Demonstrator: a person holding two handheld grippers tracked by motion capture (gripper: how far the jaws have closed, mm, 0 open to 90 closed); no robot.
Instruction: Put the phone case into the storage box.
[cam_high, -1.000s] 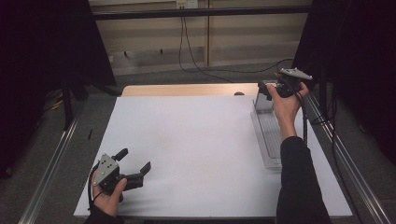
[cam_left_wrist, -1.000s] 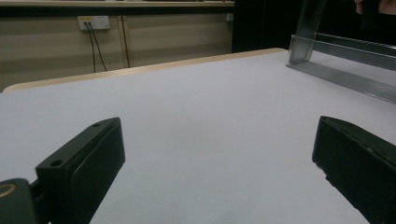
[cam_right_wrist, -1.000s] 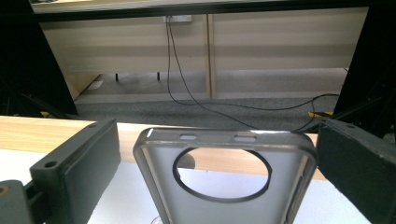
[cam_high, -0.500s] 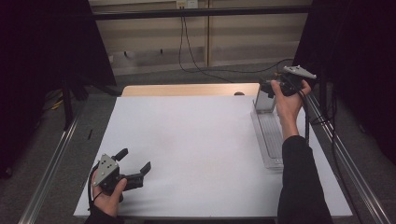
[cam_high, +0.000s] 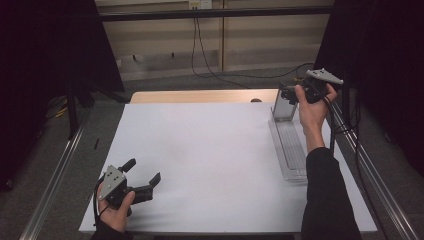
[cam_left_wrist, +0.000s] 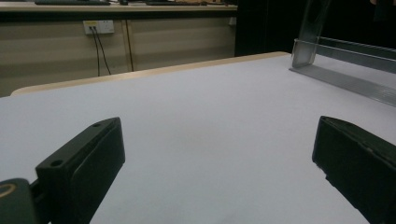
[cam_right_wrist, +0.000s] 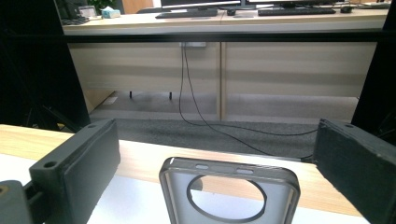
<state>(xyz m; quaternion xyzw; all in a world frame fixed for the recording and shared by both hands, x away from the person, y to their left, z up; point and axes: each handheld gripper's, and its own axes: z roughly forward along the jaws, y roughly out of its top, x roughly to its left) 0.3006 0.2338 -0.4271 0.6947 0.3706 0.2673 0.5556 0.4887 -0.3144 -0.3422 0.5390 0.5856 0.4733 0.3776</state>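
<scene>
Above phone case (cam_right_wrist: 229, 193), right hand-held gripper (cam_high: 292, 94), agape

The white table top (cam_high: 210, 160) lies open across its middle and left, with bare surface from the near edge to the far wooden strip (cam_high: 200, 96). Along the right side a clear tray (cam_high: 290, 150) runs front to back, and a phone case (cam_high: 284, 106) stands upright at its far end. The left gripper (cam_high: 142, 177) sits low at the near left corner, jaws wide. The right gripper (cam_high: 290, 94) hangs over the case, jaws spread either side of it.
</scene>
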